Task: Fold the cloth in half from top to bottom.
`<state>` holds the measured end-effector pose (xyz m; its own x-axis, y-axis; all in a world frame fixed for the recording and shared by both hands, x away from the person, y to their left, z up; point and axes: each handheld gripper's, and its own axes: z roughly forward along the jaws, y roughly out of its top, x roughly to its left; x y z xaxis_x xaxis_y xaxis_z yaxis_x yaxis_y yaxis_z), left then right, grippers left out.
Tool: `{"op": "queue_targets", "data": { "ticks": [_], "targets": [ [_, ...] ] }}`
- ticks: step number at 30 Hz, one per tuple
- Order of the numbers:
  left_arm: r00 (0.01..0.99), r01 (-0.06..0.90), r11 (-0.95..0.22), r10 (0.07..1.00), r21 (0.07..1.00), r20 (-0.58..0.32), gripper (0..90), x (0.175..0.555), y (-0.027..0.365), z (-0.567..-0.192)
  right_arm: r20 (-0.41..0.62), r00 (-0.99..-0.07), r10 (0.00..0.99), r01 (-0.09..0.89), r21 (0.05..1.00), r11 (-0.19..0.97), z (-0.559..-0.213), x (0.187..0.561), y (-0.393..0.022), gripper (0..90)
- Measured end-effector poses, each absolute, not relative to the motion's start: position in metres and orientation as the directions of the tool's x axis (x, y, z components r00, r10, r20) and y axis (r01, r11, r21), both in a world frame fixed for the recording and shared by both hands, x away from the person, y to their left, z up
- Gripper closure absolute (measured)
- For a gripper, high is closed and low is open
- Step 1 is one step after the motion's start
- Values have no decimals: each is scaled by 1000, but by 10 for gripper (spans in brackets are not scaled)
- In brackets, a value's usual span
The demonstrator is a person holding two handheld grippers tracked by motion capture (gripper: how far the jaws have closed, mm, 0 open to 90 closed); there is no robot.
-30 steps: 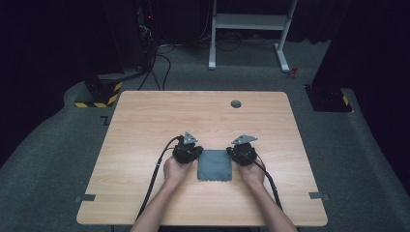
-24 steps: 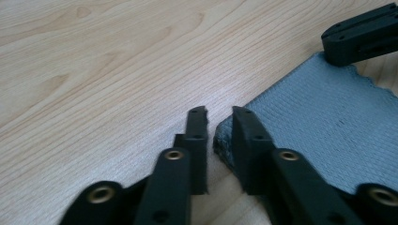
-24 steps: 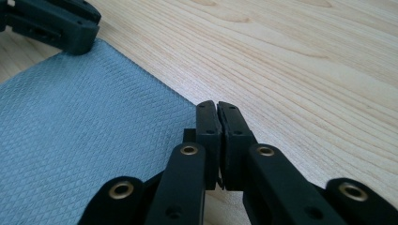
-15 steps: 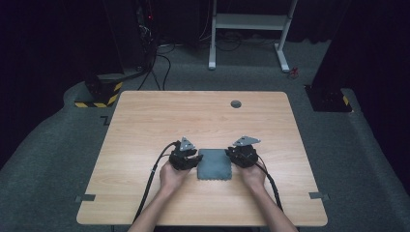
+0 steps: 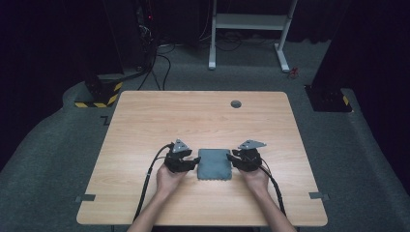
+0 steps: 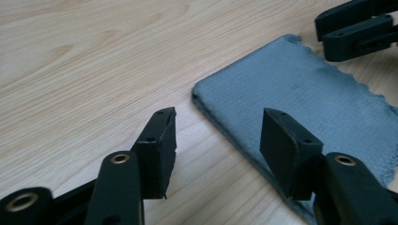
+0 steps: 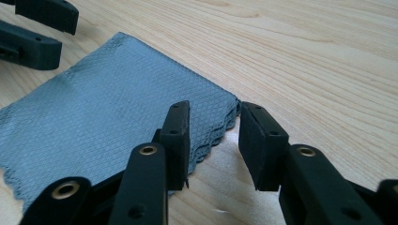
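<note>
Lying flat on the desk (image 5: 145,125) near your edge, the folded grey cloth (image 5: 214,164) sits between your two hands. Your left tongs (image 6: 218,140) have just been opening; their jaws stand apart over the cloth's near edge, pads clear of it. Your right tongs (image 7: 213,140) have just been opening too, jaws parted above the scalloped corner, gripping nothing. Each pair rests just beside the cloth.

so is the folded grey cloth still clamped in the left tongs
No: in the left gripper view the left tongs stand open with the folded grey cloth lying flat on the light wooden table, their pads off it.
</note>
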<state>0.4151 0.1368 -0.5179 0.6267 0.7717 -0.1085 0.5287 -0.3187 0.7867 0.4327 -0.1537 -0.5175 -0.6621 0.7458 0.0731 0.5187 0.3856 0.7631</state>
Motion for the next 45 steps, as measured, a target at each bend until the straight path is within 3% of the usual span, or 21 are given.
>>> {"op": "queue_targets", "data": {
  "ticks": [17,45],
  "targets": [
    [573,516,-227,808,826,-136,382,401,171,-507,118,-658,744,504,803,318,-502,420,-182,478],
    [531,509,-174,834,843,-149,364,376,210,-504,135,-605,785,504,828,246,-494,401,-228,449]
  ]
}}
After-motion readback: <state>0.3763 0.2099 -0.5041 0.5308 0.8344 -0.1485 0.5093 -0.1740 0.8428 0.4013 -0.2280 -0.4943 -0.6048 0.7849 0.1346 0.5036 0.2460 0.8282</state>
